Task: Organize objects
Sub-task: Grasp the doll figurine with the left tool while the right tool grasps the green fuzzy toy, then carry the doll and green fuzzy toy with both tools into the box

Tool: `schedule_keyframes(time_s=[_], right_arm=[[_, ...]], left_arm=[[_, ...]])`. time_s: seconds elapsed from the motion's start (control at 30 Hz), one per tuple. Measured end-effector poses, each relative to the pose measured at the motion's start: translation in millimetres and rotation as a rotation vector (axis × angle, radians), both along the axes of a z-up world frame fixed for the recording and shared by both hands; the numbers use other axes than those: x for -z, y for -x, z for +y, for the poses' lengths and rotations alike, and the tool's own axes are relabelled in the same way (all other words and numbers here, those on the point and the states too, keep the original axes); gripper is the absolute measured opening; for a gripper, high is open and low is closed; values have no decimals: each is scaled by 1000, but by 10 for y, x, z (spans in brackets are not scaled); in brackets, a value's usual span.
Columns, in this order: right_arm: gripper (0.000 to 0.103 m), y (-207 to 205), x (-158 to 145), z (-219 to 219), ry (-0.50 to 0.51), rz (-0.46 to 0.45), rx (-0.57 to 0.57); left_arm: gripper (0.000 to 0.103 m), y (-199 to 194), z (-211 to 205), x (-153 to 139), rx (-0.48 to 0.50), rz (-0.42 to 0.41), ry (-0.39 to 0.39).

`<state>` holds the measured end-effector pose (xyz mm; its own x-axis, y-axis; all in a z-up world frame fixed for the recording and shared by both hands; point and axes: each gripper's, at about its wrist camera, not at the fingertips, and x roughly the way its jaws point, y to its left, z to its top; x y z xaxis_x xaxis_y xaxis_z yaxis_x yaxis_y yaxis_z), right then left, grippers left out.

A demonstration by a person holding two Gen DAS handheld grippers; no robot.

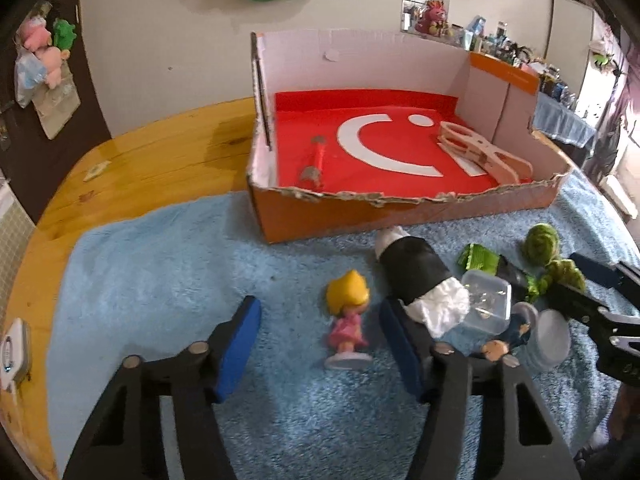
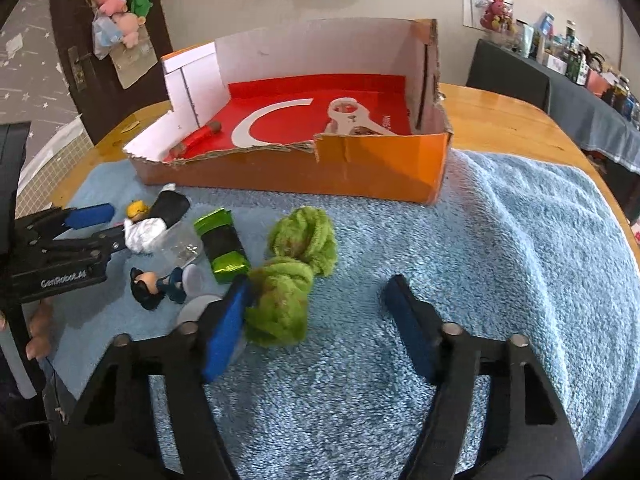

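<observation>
Left hand-held gripper [image 1: 320,316] released, jaws wide, blonde doll [image 1: 347,320] lying between them on the blue towel [image 1: 160,272], untouched; doll's long axis runs toward the camera, head toward the box [image 1: 400,216], base nearest; black roll [image 1: 412,272] just right of it, angled, white end against right finger; right hand-held gripper [image 2: 320,300] released, green yarn [image 2: 296,268] touching its left finger; open towel to its right up to the counter [image 2: 520,128] edge; box front wall torn low, wooden piece [image 2: 352,120] and red tool [image 1: 318,160] inside
</observation>
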<state>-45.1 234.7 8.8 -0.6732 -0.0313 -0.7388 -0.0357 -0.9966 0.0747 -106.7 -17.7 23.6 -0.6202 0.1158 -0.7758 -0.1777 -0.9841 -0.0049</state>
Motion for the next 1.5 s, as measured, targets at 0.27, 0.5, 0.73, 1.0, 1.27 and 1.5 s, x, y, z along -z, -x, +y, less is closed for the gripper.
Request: schedule_keyframes(time_s=[0.27, 0.5, 0.73, 1.0, 1.27, 1.5], right_arm=[[29, -50, 10, -109, -6, 16, -56], [24, -79, 8, -89, 21, 34, -57], [24, -119, -71, -90, 19, 63, -50], [24, -167, -290, -92, 14, 118, -57], [24, -153, -673, -161, -24, 202, -83], [24, -135, -892, -204, -46, 251, -97]], left_arm=[[33, -77, 58, -5, 19, 39, 5], [21, -126, 17, -17, -11, 58, -7], [21, -230, -10, -139, -9, 83, -31], [21, -373, -33, -420, -3, 152, -50], [21, -496, -37, -706, 11, 222, -65], [21, -576, -69, -830, 3, 254, -75]])
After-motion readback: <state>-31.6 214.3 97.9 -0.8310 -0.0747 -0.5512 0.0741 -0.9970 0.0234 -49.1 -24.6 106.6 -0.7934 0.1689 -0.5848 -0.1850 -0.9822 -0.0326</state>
